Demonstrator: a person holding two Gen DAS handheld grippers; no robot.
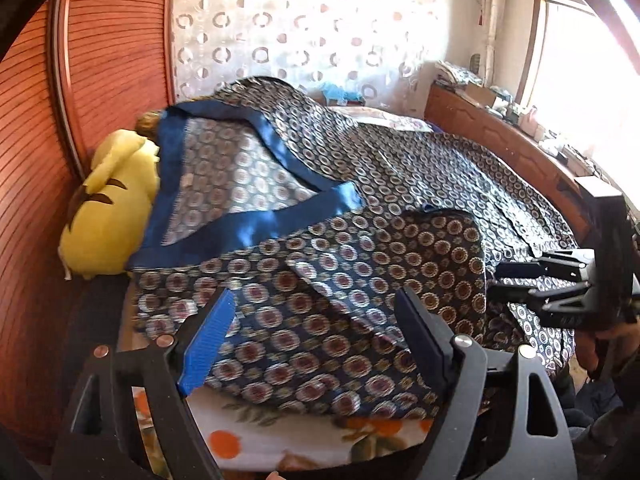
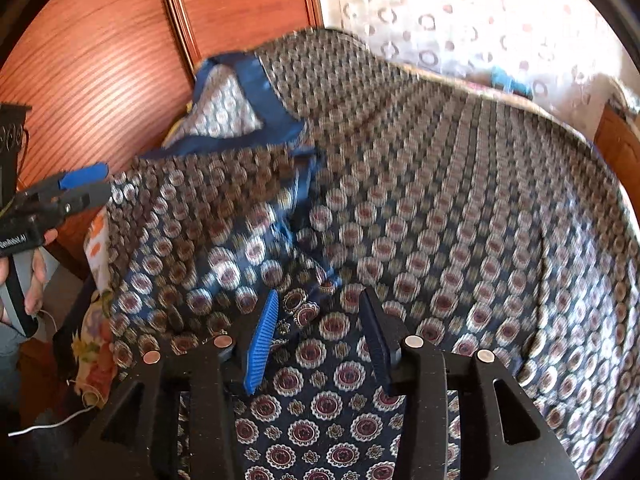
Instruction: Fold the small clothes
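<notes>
One fold looked made: both grippers, left gripper point(image 1: 316, 336) and right gripper point(image 2: 320, 332), hung released above a navy medallion-print satin garment point(image 1: 340, 288); more folding remained.

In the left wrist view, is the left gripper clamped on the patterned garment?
No, the left gripper stands wide open above the patterned garment, with neither pad pressing the cloth.

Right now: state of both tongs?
Left tongs: open, nothing held, above the patterned garment.
Right tongs: open, garment beneath, not gripped.
</notes>
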